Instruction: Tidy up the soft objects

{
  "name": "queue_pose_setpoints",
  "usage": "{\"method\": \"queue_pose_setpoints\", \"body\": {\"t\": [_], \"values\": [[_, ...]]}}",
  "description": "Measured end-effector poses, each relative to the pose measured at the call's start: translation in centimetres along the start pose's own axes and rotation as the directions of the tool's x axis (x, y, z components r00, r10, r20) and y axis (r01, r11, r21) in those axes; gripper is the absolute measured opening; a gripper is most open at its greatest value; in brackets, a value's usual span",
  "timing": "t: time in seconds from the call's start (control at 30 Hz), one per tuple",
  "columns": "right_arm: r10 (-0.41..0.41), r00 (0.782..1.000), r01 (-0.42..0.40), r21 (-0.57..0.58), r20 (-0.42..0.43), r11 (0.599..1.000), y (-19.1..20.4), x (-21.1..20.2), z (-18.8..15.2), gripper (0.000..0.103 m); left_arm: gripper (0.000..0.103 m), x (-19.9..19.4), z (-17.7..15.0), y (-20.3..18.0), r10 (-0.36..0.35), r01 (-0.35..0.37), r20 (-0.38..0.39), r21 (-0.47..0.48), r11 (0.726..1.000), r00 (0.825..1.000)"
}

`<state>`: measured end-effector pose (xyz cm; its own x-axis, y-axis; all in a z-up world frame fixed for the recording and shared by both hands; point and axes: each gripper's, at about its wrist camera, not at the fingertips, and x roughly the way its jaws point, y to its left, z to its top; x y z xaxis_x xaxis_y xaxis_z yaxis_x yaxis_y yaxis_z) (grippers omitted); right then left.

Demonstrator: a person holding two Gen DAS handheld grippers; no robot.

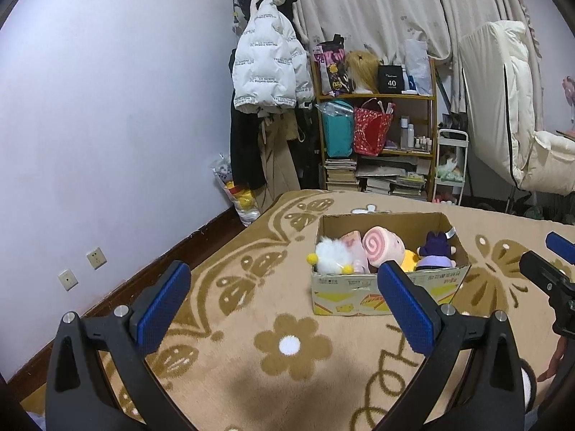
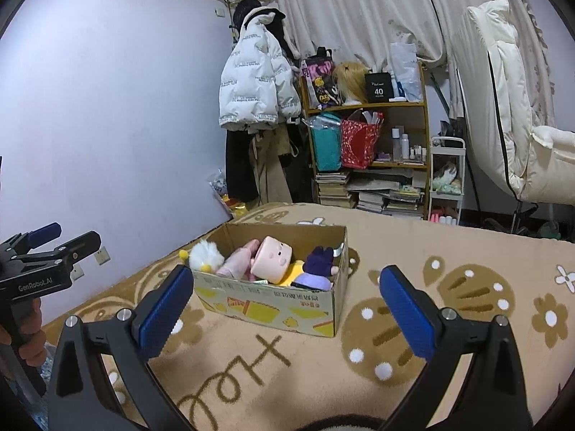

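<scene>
I take the cardboard box as my landmark: a shallow, open-topped rectangular carton with yellow printed panels on its outer wall, sitting on the bed's plush tan blanket, which is woven with brown butterflies and flowers.

Inside the box the soft toys are packed side by side. At its left end lies a fluffy white plush with small yellow pom-poms. Next to it is a pale pink toy, then a smooth cylindrical pink plush whose flat end shows a spiral in the left view and a small face in the right view. A yellow piece peeks out beneath it. At the right end sits a dark purple plush with a lighter lilac body.

My left gripper hangs in front of the box, its fingers spread wide and released, the blue ribbed pads holding nothing; one pad overlaps the box's front wall in view, though I cannot tell if it touches. My right gripper is likewise before the box, fingers wide apart and empty above the blanket.

Behind the box stands a wooden shelf of bags and books, with a white quilted jacket hanging beside it.
</scene>
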<state>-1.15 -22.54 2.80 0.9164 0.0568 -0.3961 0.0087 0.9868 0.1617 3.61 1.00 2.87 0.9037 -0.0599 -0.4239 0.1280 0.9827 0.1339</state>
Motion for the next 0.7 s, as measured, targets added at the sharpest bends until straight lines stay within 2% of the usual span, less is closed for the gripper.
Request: {"method": "queue_pose_setpoints", "body": {"t": [0.7], "values": [[-0.006, 1.0, 0.006, 0.006, -0.016, 1.0, 0.02, 0.59, -0.86, 0.103, 0.103, 0.3, -0.42, 0.17, 0.002, -0.002, -0.022, 0.003, 1.0, 1.0]]}}
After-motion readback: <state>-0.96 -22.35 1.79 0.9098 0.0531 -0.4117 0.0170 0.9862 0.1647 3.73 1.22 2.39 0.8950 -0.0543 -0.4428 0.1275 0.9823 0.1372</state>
